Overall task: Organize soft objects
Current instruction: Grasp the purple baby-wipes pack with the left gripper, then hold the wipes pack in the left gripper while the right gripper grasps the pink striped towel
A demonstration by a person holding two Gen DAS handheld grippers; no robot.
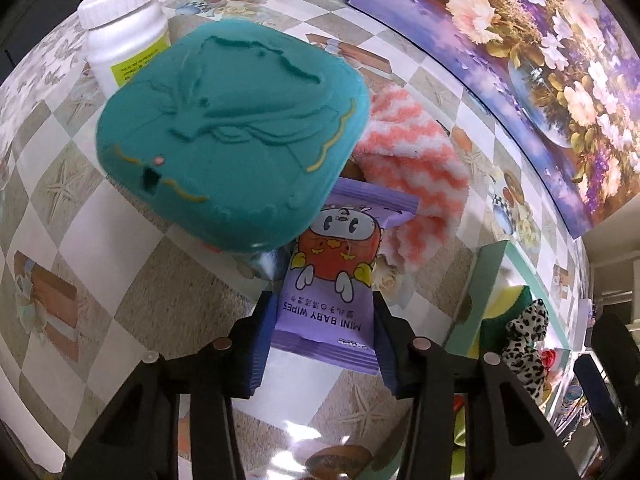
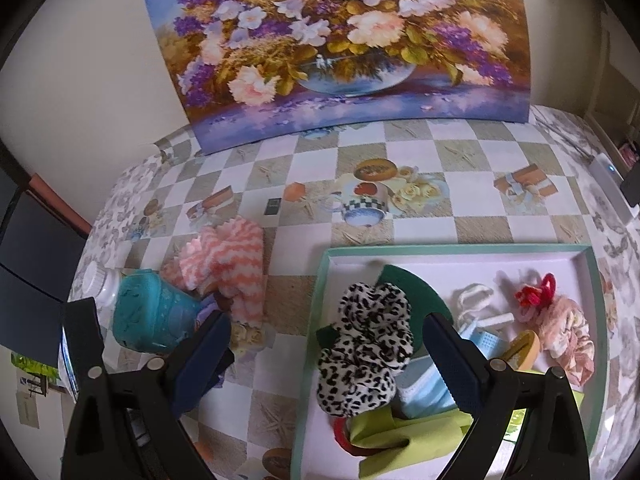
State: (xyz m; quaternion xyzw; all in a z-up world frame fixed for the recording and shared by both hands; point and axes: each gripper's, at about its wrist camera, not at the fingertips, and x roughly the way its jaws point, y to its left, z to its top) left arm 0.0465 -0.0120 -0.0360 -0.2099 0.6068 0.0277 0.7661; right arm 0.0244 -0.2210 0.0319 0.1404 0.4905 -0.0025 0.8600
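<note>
Checkered tablecloth [image 1: 120, 280], left gripper [image 1: 324, 312] clamping wipes pack [image 1: 332, 280]; right gripper [image 2: 326, 356] agape

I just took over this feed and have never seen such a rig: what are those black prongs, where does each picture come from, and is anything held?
No robot: a person holds two handheld grippers, each with a camera looking along its fingers. In the left view, the left gripper pinches a wipes pack on the table, partly under a teal pouch beside a striped cloth and bottle. In the right view, the right gripper hangs open over a tray holding a leopard scrunchie.
</note>
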